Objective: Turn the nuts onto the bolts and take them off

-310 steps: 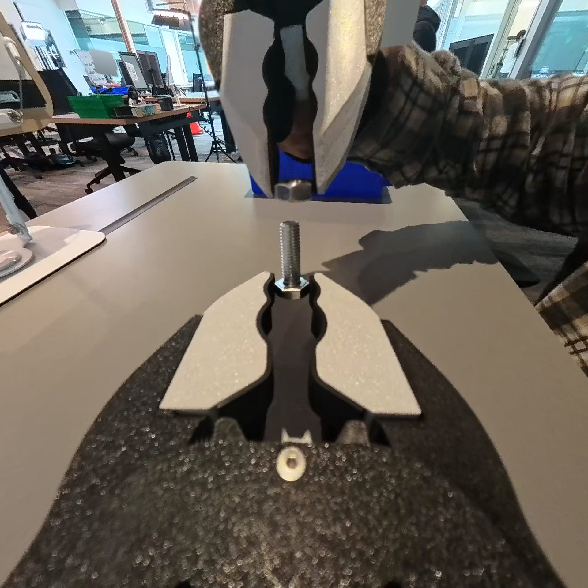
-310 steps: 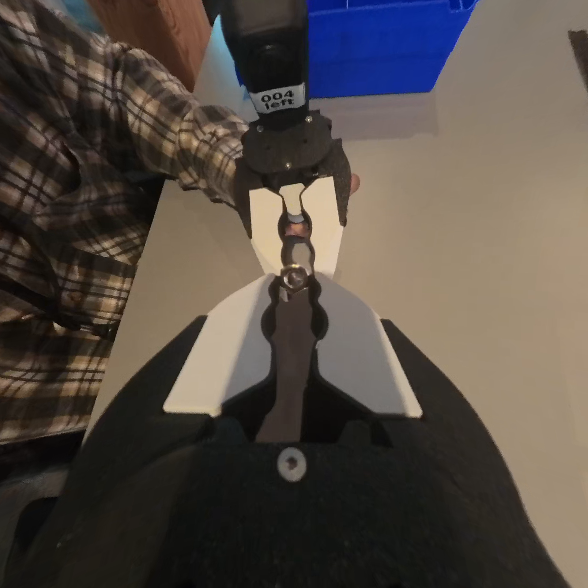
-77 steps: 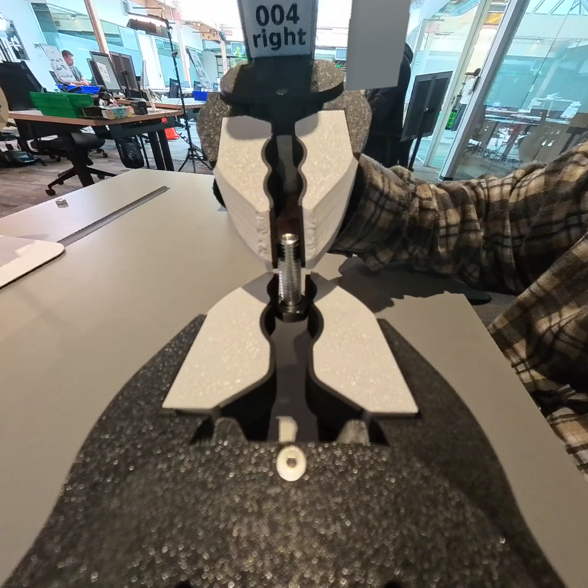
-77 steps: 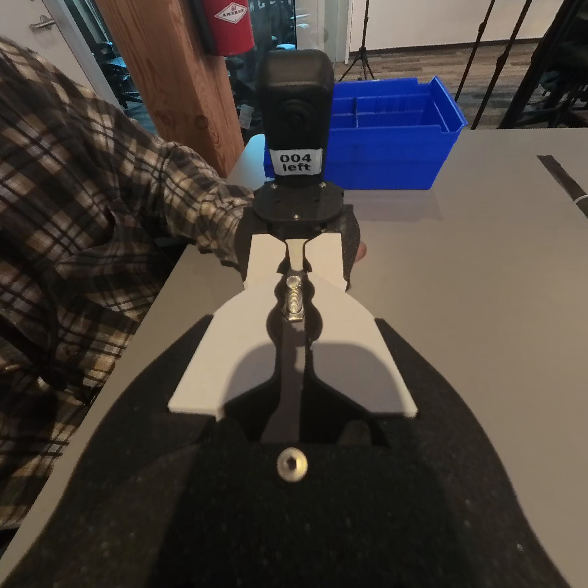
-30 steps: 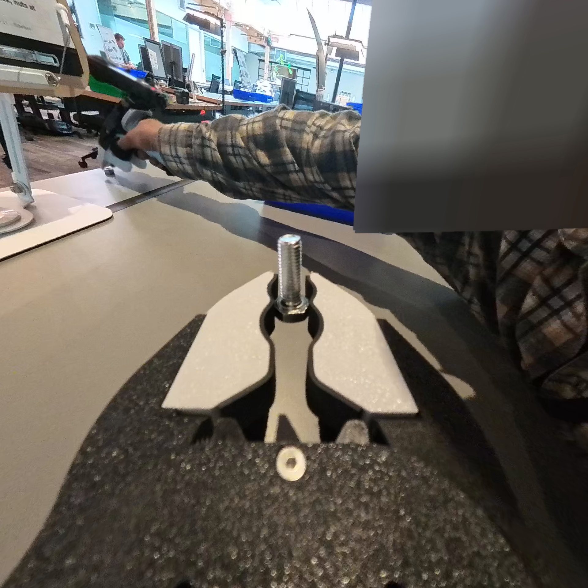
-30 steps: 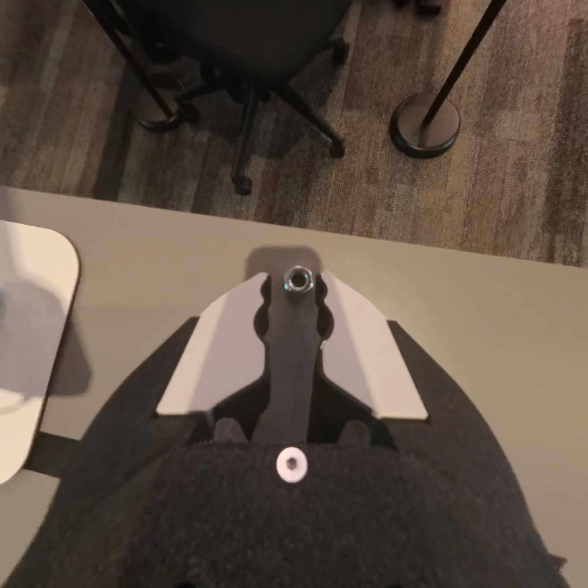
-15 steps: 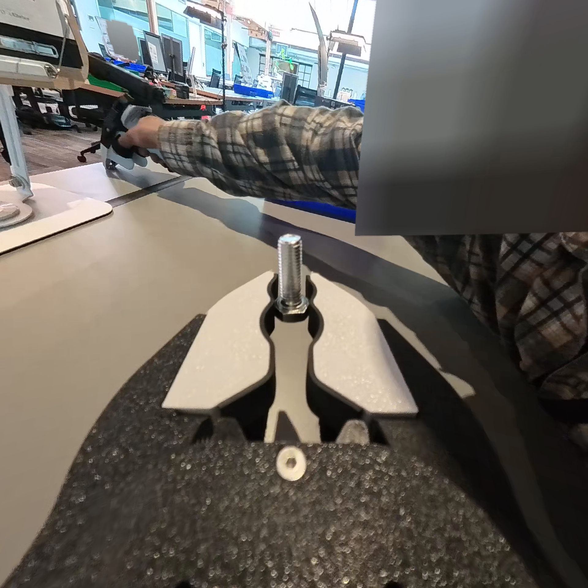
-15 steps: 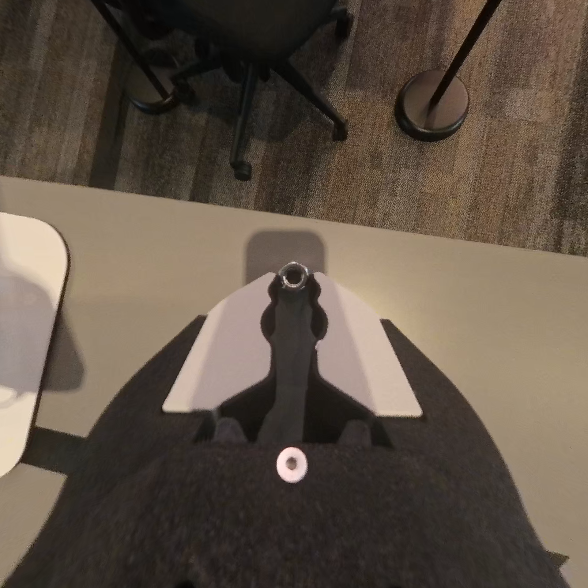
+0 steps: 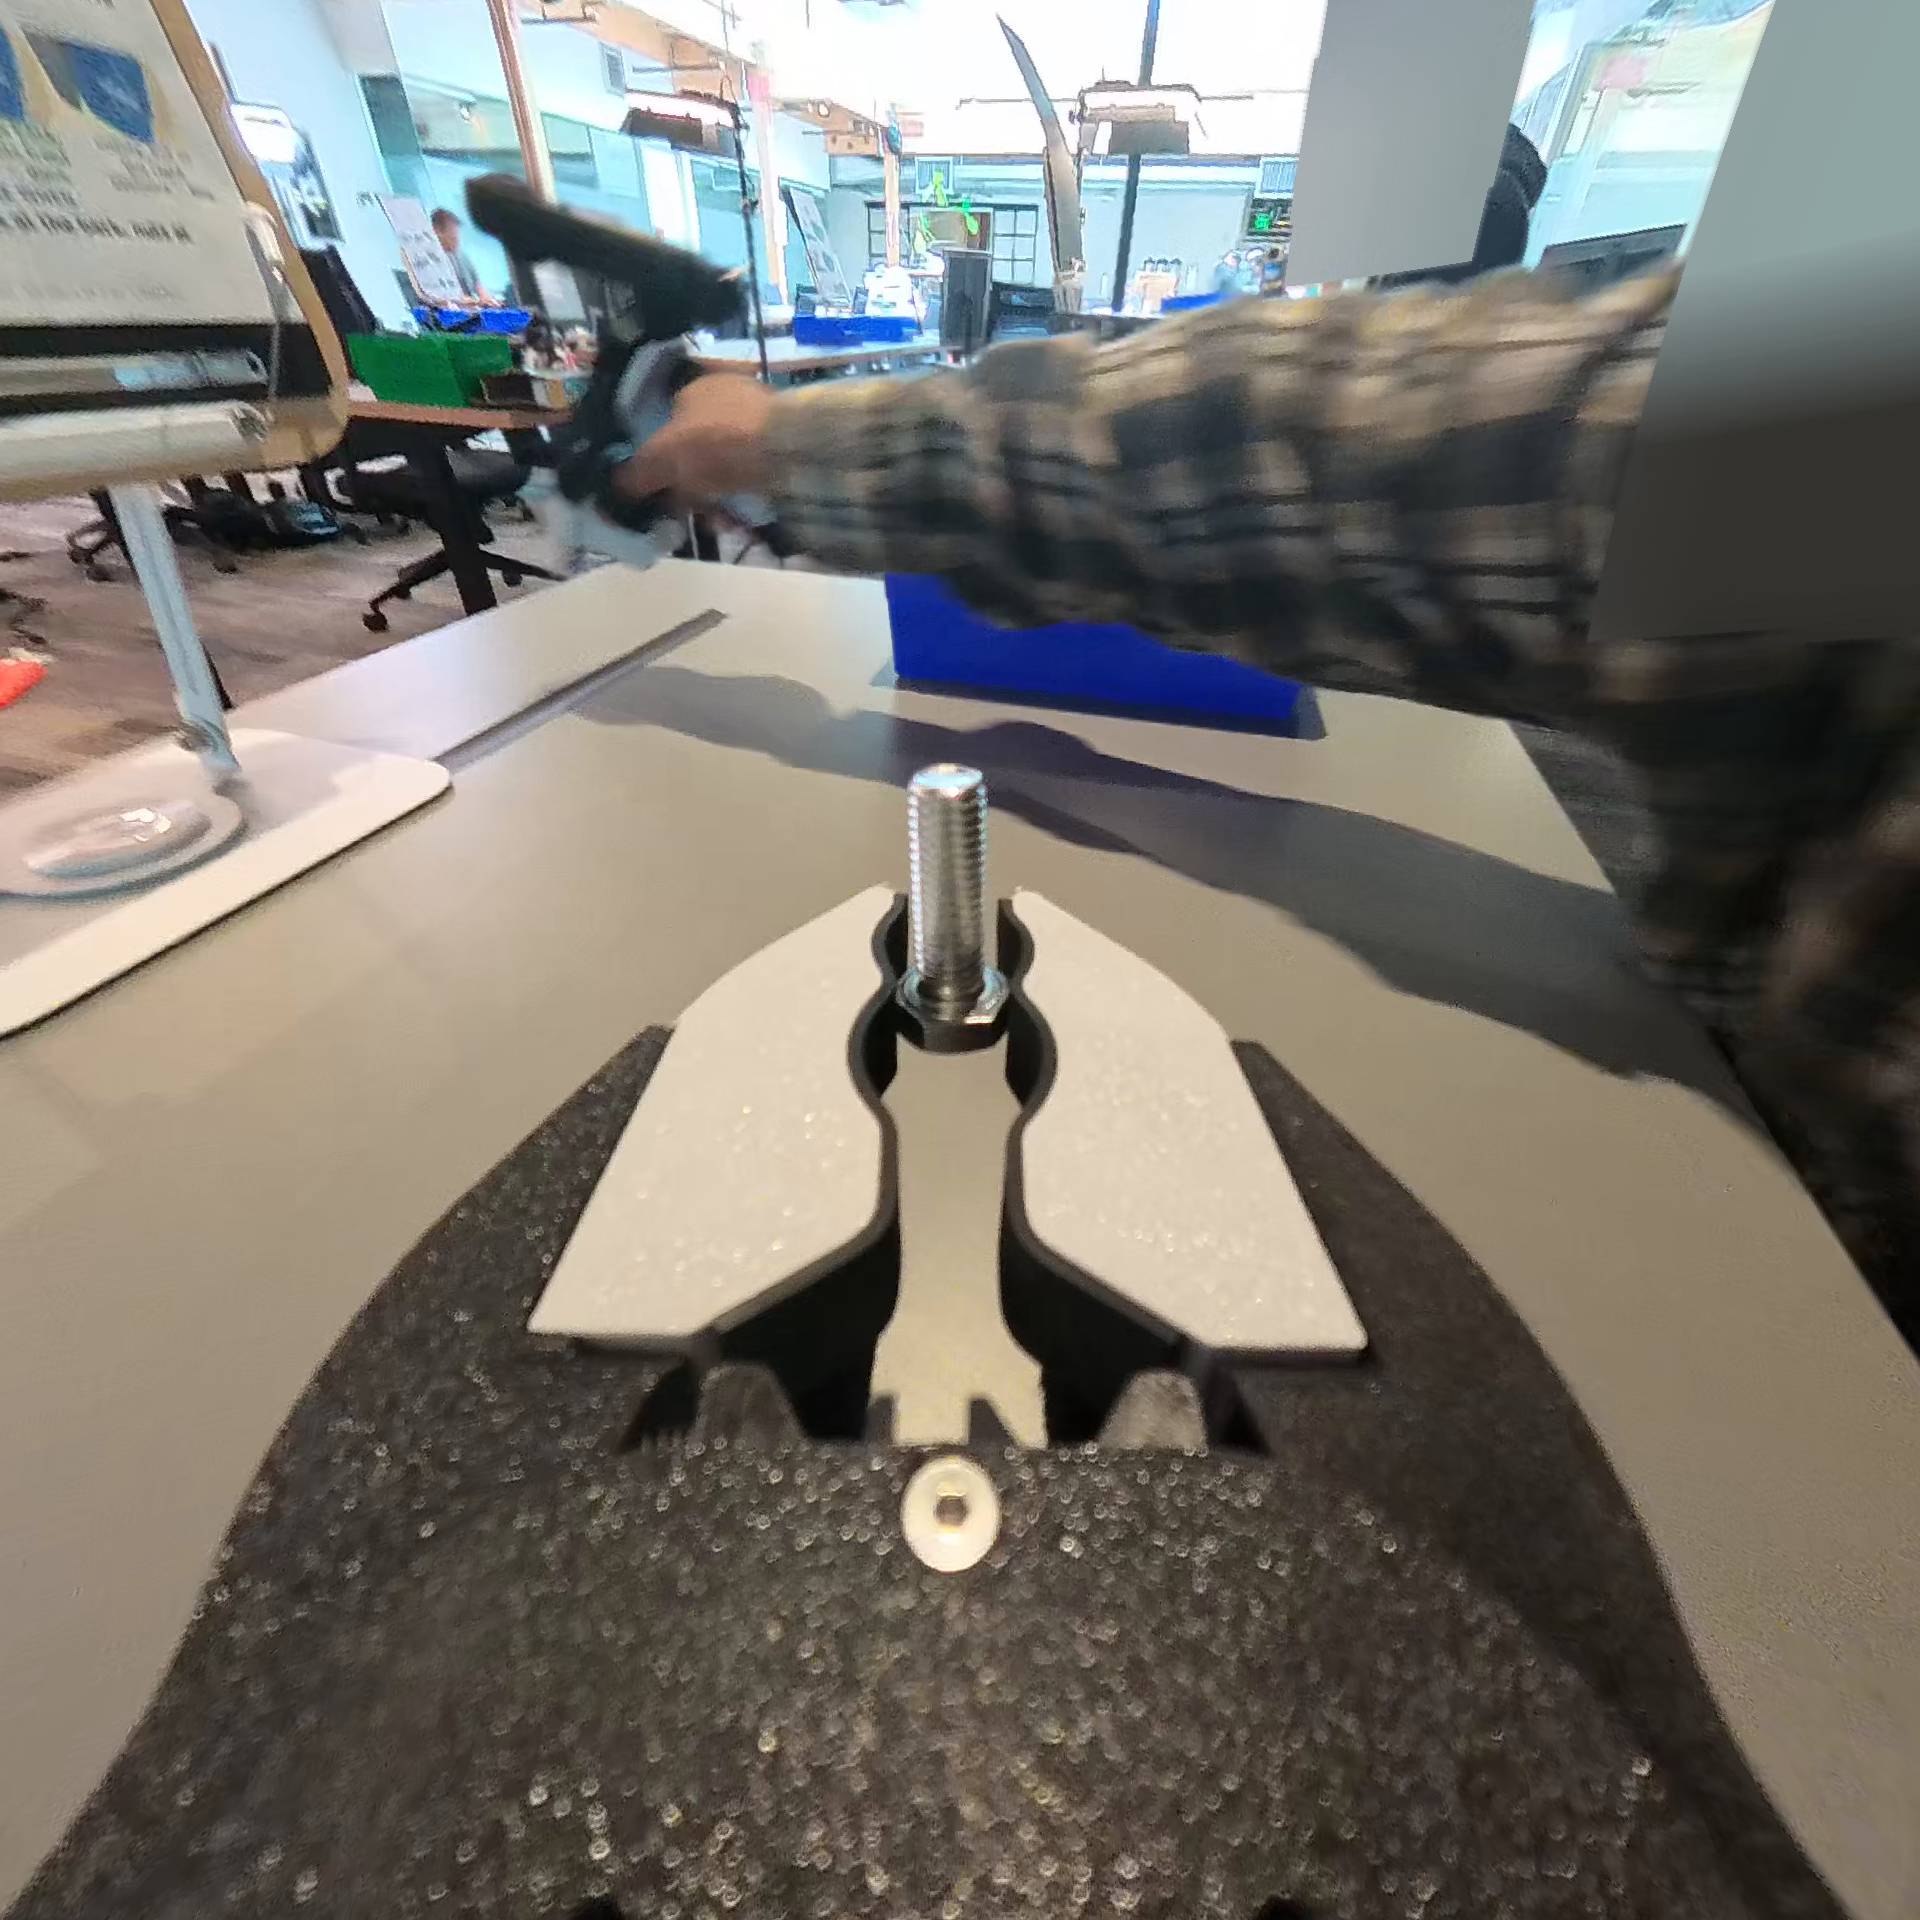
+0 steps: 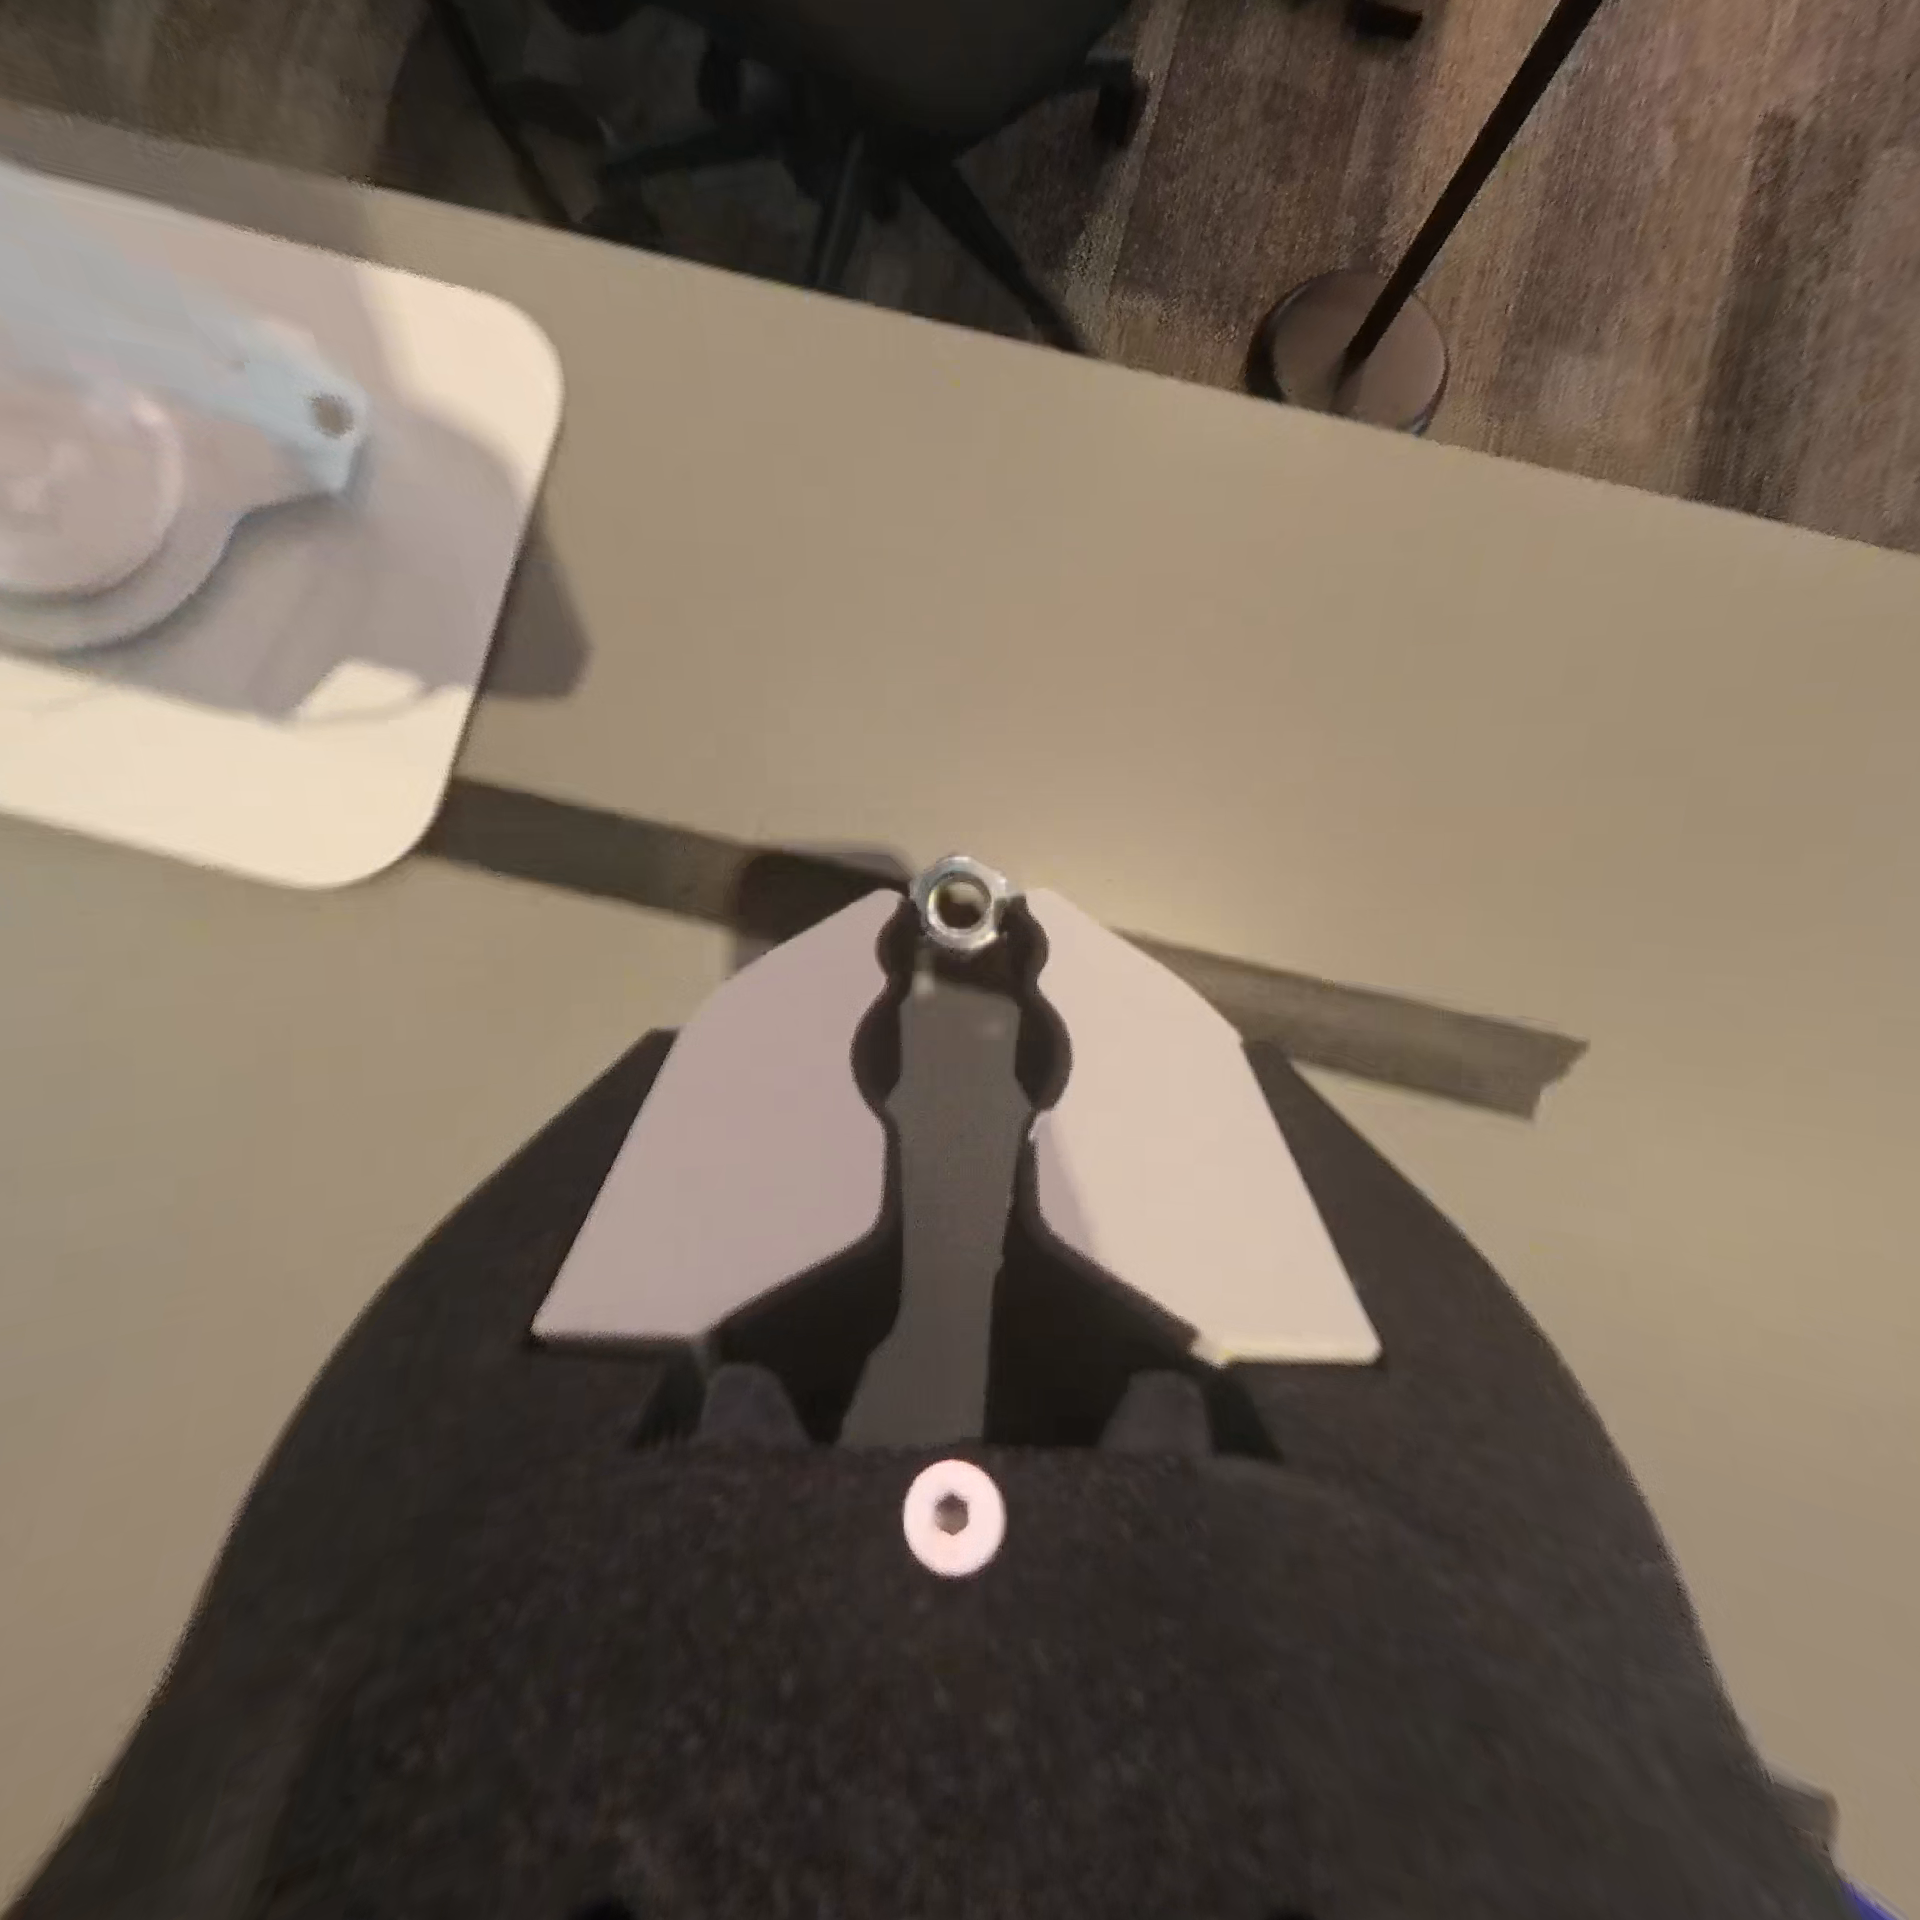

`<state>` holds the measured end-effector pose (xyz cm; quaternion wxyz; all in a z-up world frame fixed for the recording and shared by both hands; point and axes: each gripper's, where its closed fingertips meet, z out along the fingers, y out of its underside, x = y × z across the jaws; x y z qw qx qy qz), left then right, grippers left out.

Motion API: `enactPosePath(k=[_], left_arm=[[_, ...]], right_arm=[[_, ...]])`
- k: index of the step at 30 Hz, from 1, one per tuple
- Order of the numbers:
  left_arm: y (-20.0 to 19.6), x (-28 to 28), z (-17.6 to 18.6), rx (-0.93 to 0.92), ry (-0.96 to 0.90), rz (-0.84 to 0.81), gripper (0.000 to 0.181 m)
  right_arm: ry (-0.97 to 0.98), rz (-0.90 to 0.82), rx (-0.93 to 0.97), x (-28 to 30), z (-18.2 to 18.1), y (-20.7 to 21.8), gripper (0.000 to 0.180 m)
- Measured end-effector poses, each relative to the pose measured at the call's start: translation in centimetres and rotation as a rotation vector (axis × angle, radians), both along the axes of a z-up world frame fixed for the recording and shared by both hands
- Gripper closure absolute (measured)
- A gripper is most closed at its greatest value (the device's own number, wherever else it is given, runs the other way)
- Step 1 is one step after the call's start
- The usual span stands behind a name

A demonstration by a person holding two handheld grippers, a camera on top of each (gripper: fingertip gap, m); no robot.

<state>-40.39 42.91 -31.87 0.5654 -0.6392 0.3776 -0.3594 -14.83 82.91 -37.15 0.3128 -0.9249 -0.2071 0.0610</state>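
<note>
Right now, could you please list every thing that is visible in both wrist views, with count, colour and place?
bolt: 1, silver, upright, head clamped between the left gripper's tips
nut: 1, silver, pinched at the right gripper's tips, above the table
table: 1, grey, under both grippers
bin: 1, blue, far side of the table
stand base: 1, white, table's left part in the left wrist view
office chair: 1, black, on the floor behind the table
left gripper: 1, white fingers, black body
right gripper: 1, white fingers, black body
sleeve: 1, plaid, reaching across above the bin
</note>
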Motion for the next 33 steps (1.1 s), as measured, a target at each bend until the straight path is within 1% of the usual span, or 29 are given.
enactPosePath(k=[3,6,10,13,15,17,20,23,25,28,33], left_arm=[[0.1,-0.3,0.0,0.021,0.021,0.02,0.166],[0.2,-0.5,-0.1,0.038,0.04,0.036,0.166],[0.3,-0.7,-0.2,0.045,0.054,0.042,0.166],[0.4,-0.8,-0.3,0.039,0.058,0.035,0.166],[0.3,-0.8,-0.5,0.039,0.055,0.024,0.166],[0.2,-0.6,-0.5,0.036,0.045,0.01,0.166],[0.1,-0.3,-0.6,0.028,0.025,-0.012,0.166],[0.0,-0.1,-0.7,0.033,0.027,-0.021,0.166],[-0.1,0.1,-0.8,0.04,0.031,-0.027,0.166],[-0.2,0.3,-1.0,0.04,0.037,-0.038,0.166],[-0.3,0.5,-1.5,0.028,0.048,-0.055,0.166]], right_arm=[[-0.02,0.056,0.037,-1.1,2.6,-4.4,0.163],[-0.049,0.153,0.064,-3.1,4.7,-9.2,0.163],[-0.098,0.329,0.086,-5.9,6.1,-16.5,0.163],[-0.105,0.488,0.074,-8.0,5.9,-22.2,0.163],[-0.106,0.597,0.047,-9.1,5.0,-25.9,0.163],[-0.092,0.735,0.017,-10.3,3.7,-29.3,0.163],[-0.08,0.931,-0.052,-11.8,0.8,-33.4,0.163],[-0.078,1.109,-0.107,-13.0,-1.7,-35.8,0.163],[-0.074,1.186,-0.134,-13.7,-2.8,-36.5,0.163],[-0.056,1.269,-0.165,-14.3,-3.9,-36.8,0.163],[-0.074,1.335,-0.201,-14.2,-5.8,-36.9,0.163]])
